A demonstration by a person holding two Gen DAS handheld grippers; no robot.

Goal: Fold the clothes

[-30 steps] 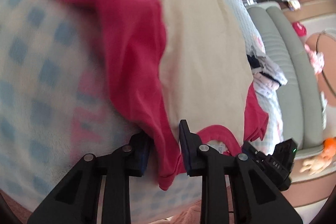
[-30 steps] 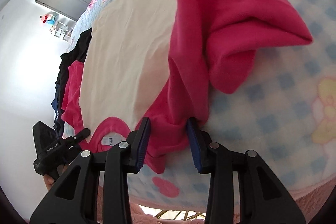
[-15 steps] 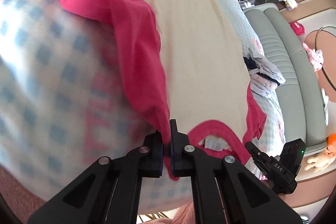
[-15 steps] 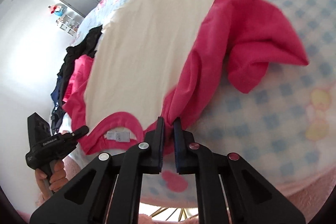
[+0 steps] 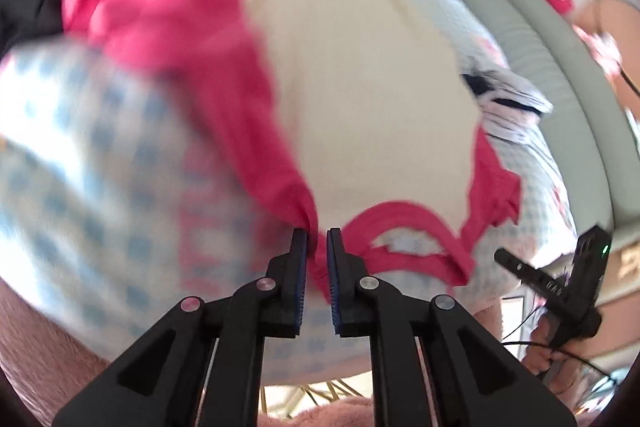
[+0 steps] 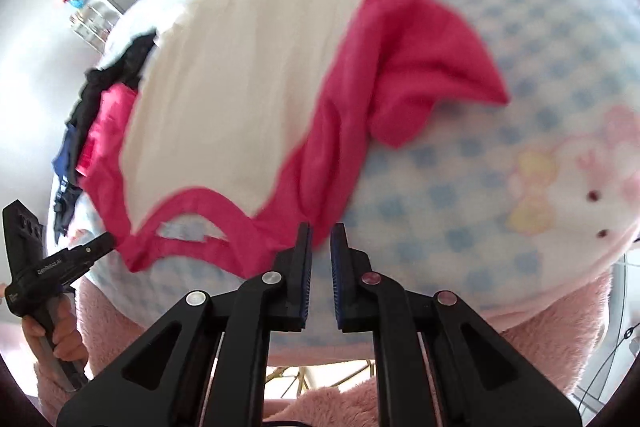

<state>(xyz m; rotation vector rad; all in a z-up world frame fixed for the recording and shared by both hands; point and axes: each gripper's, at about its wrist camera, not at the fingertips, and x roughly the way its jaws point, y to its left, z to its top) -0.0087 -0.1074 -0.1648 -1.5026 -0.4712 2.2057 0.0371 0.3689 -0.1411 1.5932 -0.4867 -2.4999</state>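
Pink-cream shirt [image 5: 360,107] lying lengthwise, collar toward grippers; L gripper [image 5: 317,247] opening w/ shoulder fabric between; R gripper [image 6: 321,243] staying narrow, grip unclear

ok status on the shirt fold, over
left hand-held gripper opening, pink-and-cream shirt shoulder between jaws. right hand-held gripper at other shoulder, grip unclear. nothing lying on shirt.
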